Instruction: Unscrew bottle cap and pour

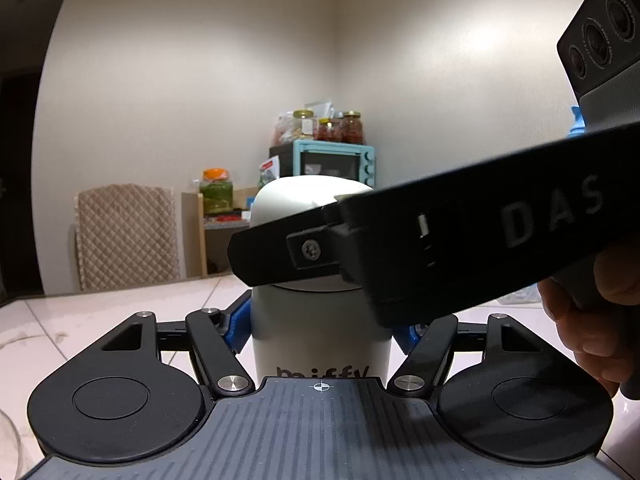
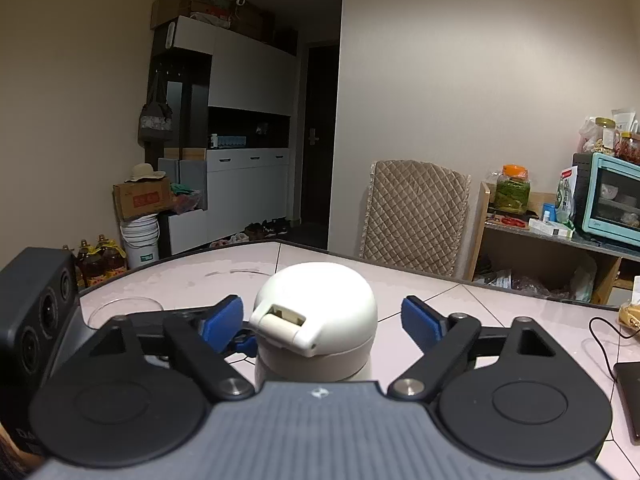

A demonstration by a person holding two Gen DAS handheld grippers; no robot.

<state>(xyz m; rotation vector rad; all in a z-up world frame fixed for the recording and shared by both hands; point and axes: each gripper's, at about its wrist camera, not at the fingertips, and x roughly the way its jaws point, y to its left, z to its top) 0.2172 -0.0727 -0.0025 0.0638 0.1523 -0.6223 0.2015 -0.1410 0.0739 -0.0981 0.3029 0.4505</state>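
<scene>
In the left wrist view, the left gripper (image 1: 320,328) pinches the white bottle (image 1: 320,332) at lower centre, upright on the table (image 1: 120,312). In the right wrist view, the right gripper (image 2: 322,318) straddles the domed cap (image 2: 320,300), pads spread, not touching.

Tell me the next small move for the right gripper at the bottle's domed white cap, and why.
Probably close the right gripper onto the domed white cap. Its blue pads flank the cap with visible gaps on both sides, so nothing is gripped yet, while the left gripper already clamps the white bottle body on the pale tiled table, steadying it for unscrewing.
</scene>
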